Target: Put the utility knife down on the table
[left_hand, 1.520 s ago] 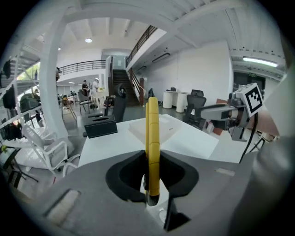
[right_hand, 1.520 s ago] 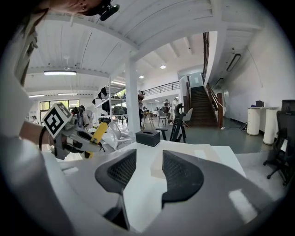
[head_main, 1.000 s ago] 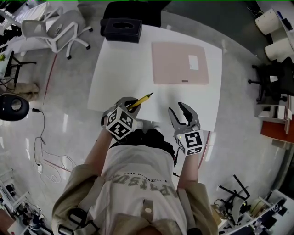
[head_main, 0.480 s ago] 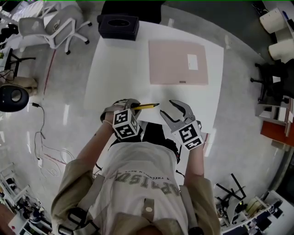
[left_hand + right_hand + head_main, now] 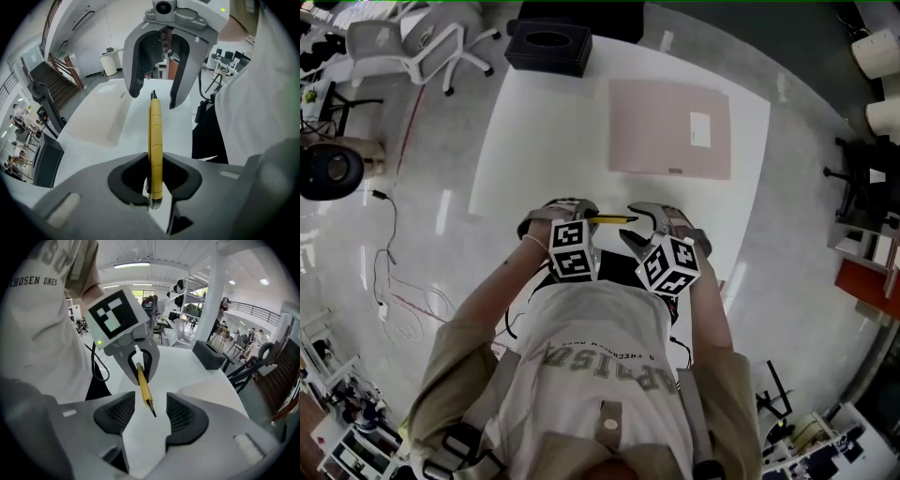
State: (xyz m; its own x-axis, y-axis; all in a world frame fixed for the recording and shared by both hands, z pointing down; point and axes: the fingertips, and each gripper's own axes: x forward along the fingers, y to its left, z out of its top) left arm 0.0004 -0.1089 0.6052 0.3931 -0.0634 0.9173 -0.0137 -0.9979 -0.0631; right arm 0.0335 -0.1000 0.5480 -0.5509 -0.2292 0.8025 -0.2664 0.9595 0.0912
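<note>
My left gripper (image 5: pixel 581 212) is shut on a yellow utility knife (image 5: pixel 613 218) near the white table's (image 5: pixel 544 141) front edge. The knife lies level and points right, towards my right gripper (image 5: pixel 636 226). In the left gripper view the knife (image 5: pixel 155 136) runs from my jaws out to the right gripper's fingers (image 5: pixel 135 70). In the right gripper view the knife's dark tip (image 5: pixel 151 408) hangs between my right gripper's (image 5: pixel 145 414) jaws. Those jaws have just been opening and stand wide, with neither pad touching the knife.
A pink mat (image 5: pixel 670 127) with a small white label lies on the far half of the table. A black box (image 5: pixel 548 47) sits at the far left corner. An office chair (image 5: pixel 403 37) and cables are on the floor to the left.
Both grippers have come down and closer together. The knife has swung from pointing up and right to lying level. The right gripper has rolled and its jaws have widened around the knife's tip.
</note>
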